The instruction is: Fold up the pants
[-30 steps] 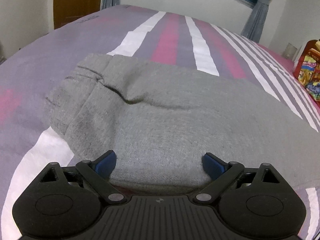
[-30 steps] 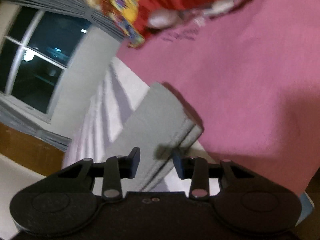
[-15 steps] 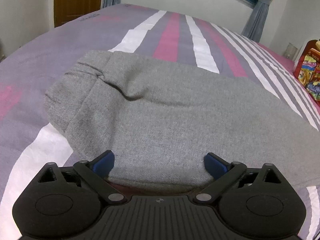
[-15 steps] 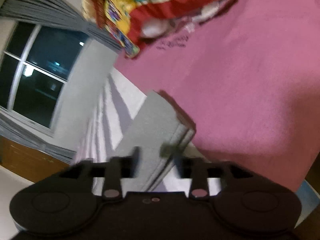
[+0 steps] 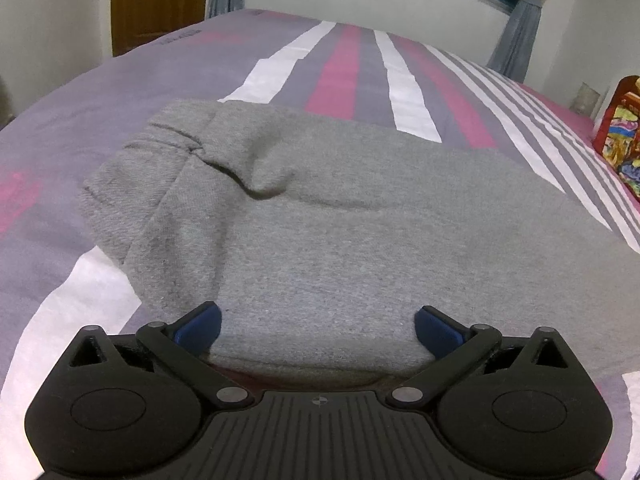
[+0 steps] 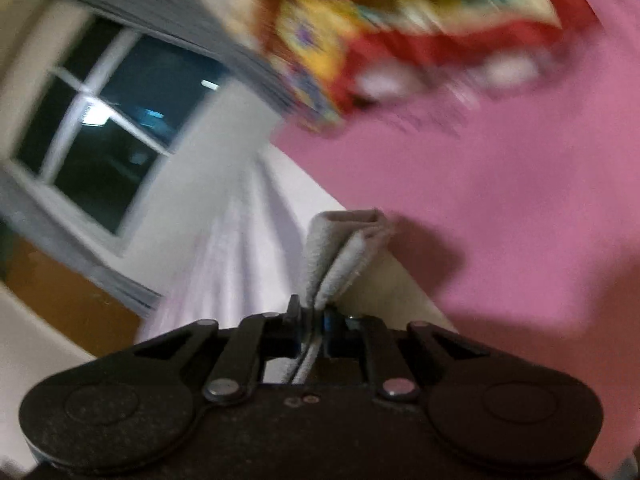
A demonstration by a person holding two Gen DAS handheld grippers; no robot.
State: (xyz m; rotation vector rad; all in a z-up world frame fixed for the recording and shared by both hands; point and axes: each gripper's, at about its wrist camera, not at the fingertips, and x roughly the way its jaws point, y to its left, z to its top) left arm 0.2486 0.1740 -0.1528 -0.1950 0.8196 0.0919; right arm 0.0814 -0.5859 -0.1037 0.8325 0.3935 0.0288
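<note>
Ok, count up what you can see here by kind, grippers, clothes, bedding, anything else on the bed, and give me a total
Grippers: 2, the open left gripper and the right gripper shut on fabric
Clothing: 1, the grey pants
Bedding: 1, the striped bedspread
Other: 1, a colourful red package at the bed's edge
Total: 5

A home bedroom: striped bedspread (image 5: pixel 340 64), curtained window (image 6: pixel 112 128), wooden door (image 5: pixel 156 0).
</note>
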